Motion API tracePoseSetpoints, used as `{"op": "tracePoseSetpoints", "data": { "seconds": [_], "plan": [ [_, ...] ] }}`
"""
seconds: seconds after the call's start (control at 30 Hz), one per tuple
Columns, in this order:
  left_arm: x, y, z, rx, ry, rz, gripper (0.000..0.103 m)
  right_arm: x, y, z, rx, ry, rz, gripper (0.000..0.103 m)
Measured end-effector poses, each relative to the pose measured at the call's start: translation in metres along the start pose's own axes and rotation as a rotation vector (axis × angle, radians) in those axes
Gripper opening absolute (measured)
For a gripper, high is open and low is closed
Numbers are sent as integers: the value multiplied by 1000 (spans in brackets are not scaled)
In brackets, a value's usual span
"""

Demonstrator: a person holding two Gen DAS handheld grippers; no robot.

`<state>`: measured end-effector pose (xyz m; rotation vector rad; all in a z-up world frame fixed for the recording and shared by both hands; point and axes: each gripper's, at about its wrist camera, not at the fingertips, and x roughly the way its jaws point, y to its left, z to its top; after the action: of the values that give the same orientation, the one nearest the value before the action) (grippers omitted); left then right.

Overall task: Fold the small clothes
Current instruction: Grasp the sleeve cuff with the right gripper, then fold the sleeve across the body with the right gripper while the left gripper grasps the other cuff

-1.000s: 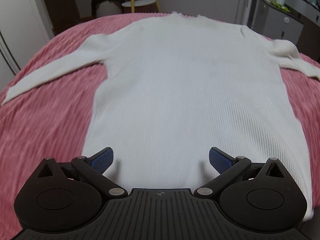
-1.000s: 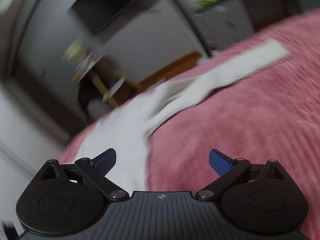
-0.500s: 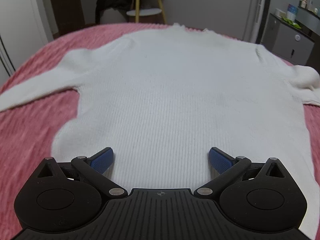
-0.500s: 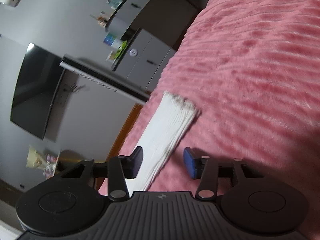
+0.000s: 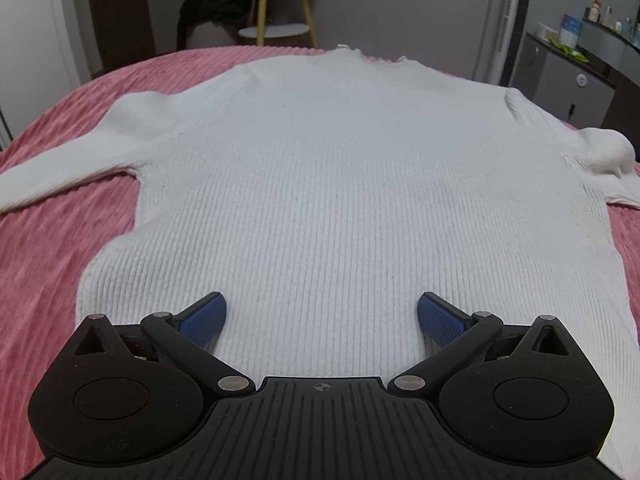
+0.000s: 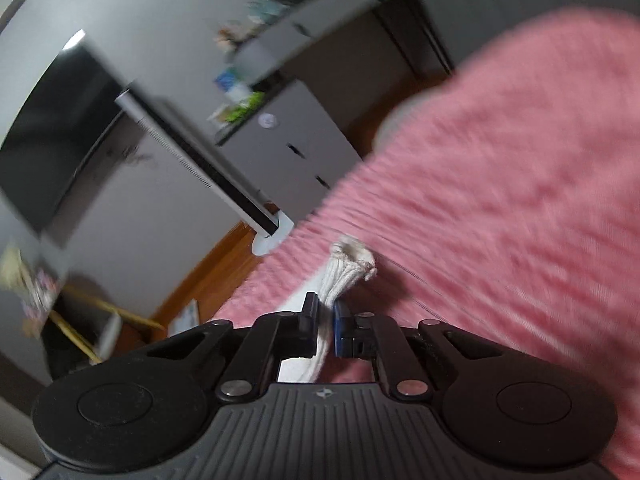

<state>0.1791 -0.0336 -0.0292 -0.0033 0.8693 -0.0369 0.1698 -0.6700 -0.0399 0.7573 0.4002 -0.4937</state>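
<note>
A white ribbed sweater lies flat on a pink bedspread, neck at the far side, left sleeve stretched out to the left. My left gripper is open and empty, hovering over the sweater's hem. My right gripper is shut on the sweater's right sleeve near the cuff, lifted a little above the bedspread. The right wrist view is blurred.
A yellow-legged stool with dark clothing stands beyond the bed. A grey cabinet with small items is at the right; it also shows in the right wrist view. A dark screen hangs on the wall.
My right gripper has closed on the sleeve near the cuff and raised it. My left gripper has drifted right and closer over the hem, still open.
</note>
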Motion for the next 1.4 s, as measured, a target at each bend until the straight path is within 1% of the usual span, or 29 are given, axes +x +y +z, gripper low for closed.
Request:
{"op": "tracePoseSetpoints", "data": {
  "seconds": [0.07,0.17,0.27,0.37,0.43,0.47,0.5,0.57,0.6,0.67,0.7,0.8,0.83,0.9,0.93,0.97,1.0,1.07,1.1,1.17,1.2,1.23,1.3,1.37,1.4],
  "plan": [
    [0,3,2,-5,15,-16,103,-13,31,-3,-126,-31,17,7],
    [-2,9,7,0,40,-39,103,-31,88,-21,-346,-61,79,7],
    [-10,22,11,-61,28,-38,103,-51,145,-59,-531,-50,202,7],
    [-18,34,18,-109,7,-63,103,-66,191,-109,-673,-9,332,7],
    [-22,37,24,-109,-13,-74,103,-75,216,-145,-735,22,409,7],
    [-24,37,27,-101,-18,-80,103,-75,222,-161,-749,52,436,7],
    [-25,36,30,-91,-22,-89,103,-73,230,-178,-768,86,442,7],
    [-27,33,37,-78,-27,-120,103,-64,234,-207,-788,185,414,17],
    [-27,30,40,-72,-26,-140,103,-61,230,-215,-765,230,402,19],
    [-24,22,47,-71,-25,-184,103,-60,215,-216,-690,272,379,19],
    [-22,17,50,-75,-18,-219,103,-65,209,-212,-660,275,365,19],
    [-6,-8,65,-94,10,-321,103,-81,188,-196,-614,210,287,19],
    [-1,-19,70,-93,15,-360,103,-83,180,-189,-581,199,263,19],
    [11,-44,79,-85,40,-430,102,-85,162,-183,-508,197,235,19],
    [19,-55,83,-84,57,-450,100,-85,154,-182,-487,200,218,19],
    [27,-65,87,-82,78,-467,91,-83,148,-181,-474,207,202,20],
    [38,-75,89,-85,111,-481,72,-75,138,-181,-459,218,190,20],
    [58,-87,93,-109,182,-489,62,-71,135,-182,-432,223,186,19],
    [65,-92,94,-119,204,-488,62,-70,131,-181,-429,217,188,19],
    [74,-97,95,-142,202,-496,62,-67,128,-182,-431,207,188,20],
    [76,-98,96,-161,198,-502,57,-63,124,-182,-424,209,192,20],
    [77,-99,97,-175,197,-513,50,-58,122,-180,-413,213,194,20],
    [76,-102,97,-185,207,-537,22,-54,121,-183,-394,220,196,20],
    [77,-107,99,-170,220,-552,9,-47,121,-181,-390,224,199,20],
    [75,-108,100,-159,219,-543,9,-47,122,-182,-391,223,201,20]
  ]
}}
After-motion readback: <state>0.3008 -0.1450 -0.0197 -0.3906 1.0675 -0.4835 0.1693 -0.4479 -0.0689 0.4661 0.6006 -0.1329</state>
